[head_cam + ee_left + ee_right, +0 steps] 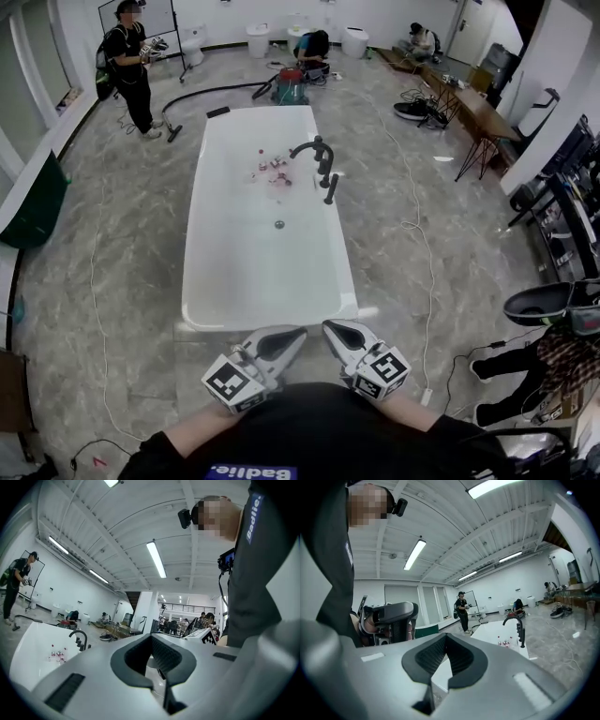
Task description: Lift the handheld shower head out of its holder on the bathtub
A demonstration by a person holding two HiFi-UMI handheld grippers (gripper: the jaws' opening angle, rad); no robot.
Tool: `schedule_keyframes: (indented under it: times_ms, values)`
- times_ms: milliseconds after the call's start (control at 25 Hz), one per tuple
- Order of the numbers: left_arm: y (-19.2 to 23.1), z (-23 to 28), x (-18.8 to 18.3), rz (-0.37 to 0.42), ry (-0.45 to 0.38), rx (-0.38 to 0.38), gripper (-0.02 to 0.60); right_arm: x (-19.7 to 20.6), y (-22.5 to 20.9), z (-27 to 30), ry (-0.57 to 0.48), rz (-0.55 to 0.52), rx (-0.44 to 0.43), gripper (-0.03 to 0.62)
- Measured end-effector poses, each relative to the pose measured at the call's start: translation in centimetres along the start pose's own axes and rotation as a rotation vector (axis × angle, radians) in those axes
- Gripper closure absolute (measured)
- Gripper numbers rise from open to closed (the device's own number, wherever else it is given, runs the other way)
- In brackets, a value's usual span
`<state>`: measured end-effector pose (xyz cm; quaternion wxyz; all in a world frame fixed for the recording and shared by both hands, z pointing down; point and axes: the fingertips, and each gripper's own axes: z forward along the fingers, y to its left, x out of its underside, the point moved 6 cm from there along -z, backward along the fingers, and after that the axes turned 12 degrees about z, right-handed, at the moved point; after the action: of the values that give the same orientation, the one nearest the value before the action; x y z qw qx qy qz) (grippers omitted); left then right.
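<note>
Head view: left gripper (298, 332) and right gripper (328, 326), fingers clenched empty, beside the bathtub (234, 281)

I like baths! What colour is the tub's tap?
Black tap, best in the head view.

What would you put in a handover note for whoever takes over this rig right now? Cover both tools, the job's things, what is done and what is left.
Left tool: shut, empty, held close to the body at the near end of the white freestanding bathtub.
Right tool: shut, empty, beside the left one.
Black handheld shower head: in its holder on the tub's right-hand rim in the head view, just nearer than the black curved faucet, far from both tools.
Done: nothing yet.
Left: move along the tub, grip the shower head, lift it out.
</note>
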<state>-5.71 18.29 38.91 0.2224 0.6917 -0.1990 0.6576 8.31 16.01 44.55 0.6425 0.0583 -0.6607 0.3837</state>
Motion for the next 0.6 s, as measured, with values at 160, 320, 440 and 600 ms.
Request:
schedule_keyframes:
  times_ms: [160, 320, 440, 600]
  values:
    - [6.8, -0.1, -0.3, 0.003, 0.001, 0.036, 0.581, -1.5, -1.4, 6.2, 0.0, 0.013, 0.039, 0.592]
    - [12.2, 0.0, -0.6, -0.012, -0.018, 0.054, 0.581, -2.9, -2.5, 10.7, -0.017, 0.004, 0.071, 0.592]
    - [15.4, 0.1, -0.3, -0.028, -0.013, 0.07, 0.581, -3.5, -3.4, 13.5, -0.011, 0.001, 0.094, 0.592]
    - [17.4, 0.9, -0.6, -0.04, -0.046, 0.077, 0.581, -4.1, -4.7, 15.0, 0.012, -0.003, 0.105, 0.592]
